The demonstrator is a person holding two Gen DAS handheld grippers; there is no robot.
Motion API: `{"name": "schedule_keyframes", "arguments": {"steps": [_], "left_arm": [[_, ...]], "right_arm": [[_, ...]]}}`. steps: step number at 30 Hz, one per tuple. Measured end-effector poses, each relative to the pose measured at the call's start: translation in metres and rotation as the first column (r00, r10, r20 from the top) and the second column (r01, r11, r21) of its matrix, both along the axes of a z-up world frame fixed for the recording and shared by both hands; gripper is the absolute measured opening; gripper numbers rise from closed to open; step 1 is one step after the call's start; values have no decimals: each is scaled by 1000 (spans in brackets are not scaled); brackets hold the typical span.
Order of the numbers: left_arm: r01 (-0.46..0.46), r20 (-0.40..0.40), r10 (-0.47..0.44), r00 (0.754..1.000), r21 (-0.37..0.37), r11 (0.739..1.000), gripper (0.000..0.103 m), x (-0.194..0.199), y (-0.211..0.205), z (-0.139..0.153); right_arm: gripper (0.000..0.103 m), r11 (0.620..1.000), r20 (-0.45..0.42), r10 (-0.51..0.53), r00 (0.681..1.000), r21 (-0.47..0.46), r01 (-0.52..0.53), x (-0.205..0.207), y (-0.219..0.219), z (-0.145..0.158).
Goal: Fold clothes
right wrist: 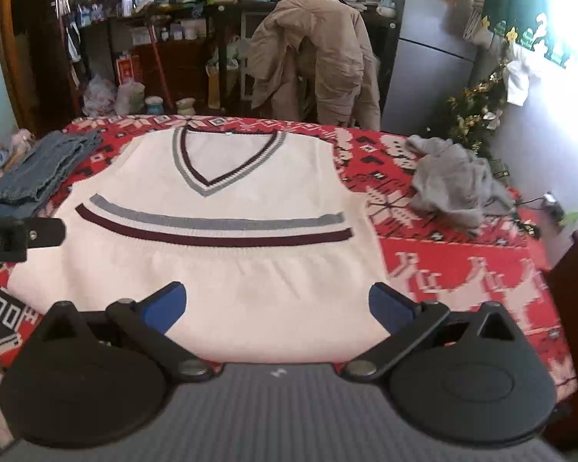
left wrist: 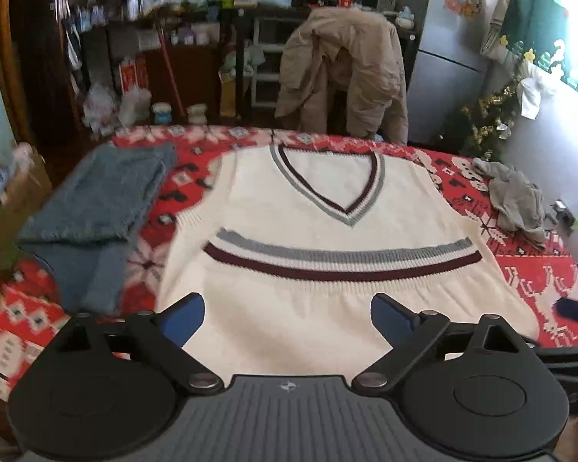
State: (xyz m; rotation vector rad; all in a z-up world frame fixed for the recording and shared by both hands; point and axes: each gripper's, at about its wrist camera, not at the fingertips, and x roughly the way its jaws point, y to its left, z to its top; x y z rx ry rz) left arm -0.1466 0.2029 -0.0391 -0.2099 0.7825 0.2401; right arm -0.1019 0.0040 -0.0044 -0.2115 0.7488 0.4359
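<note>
Lying flat on red patterned surface: white vest, V-neck far side; left tool and right tool both spread, seemingly hovering over hem; jeans left, grey garment right

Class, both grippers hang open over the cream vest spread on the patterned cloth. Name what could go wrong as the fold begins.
1. The left gripper and right gripper sit open above the vest hem; thick knit could slip from a shallow pinch.
2. The folded jeans lie close beside the vest, so a sideways fold might land on or drag them.
3. Pinching too deep could catch the tablecloth.
</note>
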Motion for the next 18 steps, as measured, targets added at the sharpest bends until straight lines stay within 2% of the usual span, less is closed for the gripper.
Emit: {"name": "schedule_keyframes", "arguments": {"steps": [4,7,9,10,11,12,13,14,15,16,18], "left_arm": [[-11,-15,10,1000,-93,996,93,8,6,-20],[11,-35,-17,999,-162,987,79,12,7,-30],[28,-38,-37,999,-197,980,57,15,6,-33],[33,-49,-44,998,-206,978,49,17,5,-36],[37,-59,-51,997,-215,976,33,19,3,-40],[41,-70,-58,996,-224,974,17,22,2,-43],[45,-80,-65,995,-229,972,10,24,0,-46],[51,-88,-71,994,-218,975,5,27,-3,-49],[60,-88,-80,993,-210,976,5,29,-6,-52],[73,-89,-93,992,-203,976,5,30,-9,-54],[96,-108,-119,987,-197,976,5,33,-15,-61]], "right_arm": [[102,999,23,4,1000,40,-4,7,4,-15],[101,995,-5,-17,1000,98,18,13,-2,-22],[98,989,-30,-29,999,144,33,17,-7,-27],[91,987,-38,-40,998,154,46,19,-9,-29],[87,986,-49,-45,998,157,52,21,-8,-33],[76,985,-61,-49,997,161,58,22,-8,-36],[60,984,-72,-53,996,163,64,24,-8,-39],[51,987,-79,-42,996,150,53,25,-5,-43],[34,990,-86,-31,996,136,43,26,-1,-47],[24,992,-88,-20,996,123,30,26,2,-50],[18,995,-84,3,996,96,5,26,10,-57]]}}
